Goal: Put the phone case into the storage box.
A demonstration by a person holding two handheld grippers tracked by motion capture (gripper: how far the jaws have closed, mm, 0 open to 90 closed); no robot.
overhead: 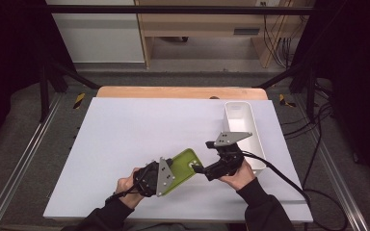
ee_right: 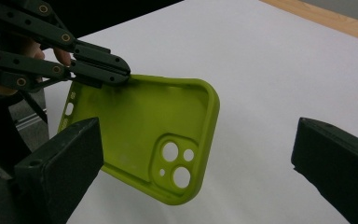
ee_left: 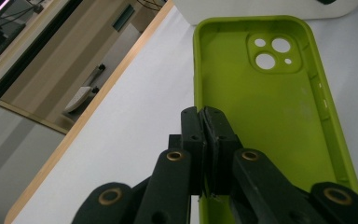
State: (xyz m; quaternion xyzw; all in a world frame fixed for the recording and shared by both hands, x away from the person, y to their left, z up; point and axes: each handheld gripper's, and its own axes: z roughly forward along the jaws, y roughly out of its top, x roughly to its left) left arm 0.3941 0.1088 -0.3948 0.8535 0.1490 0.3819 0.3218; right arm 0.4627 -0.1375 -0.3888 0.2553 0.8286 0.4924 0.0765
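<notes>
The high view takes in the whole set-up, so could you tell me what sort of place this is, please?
Probably a lab or workshop recording station, not a home: a white-topped table boxed in by a black metal frame, loose cables trailing over grey carpet, and plain wooden office furniture behind.

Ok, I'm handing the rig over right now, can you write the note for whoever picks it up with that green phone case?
Left gripper: shut on the side wall of the green phone case, holding it above the white table.
Right gripper: open, fingers spread to either side of the case's camera-hole end, not gripping it.
White bin: on the table's right side, past the right gripper.
Done: case picked up, open side facing the cameras.
Left: probably close the right gripper on the free end; where the case goes next isn't clear.
</notes>
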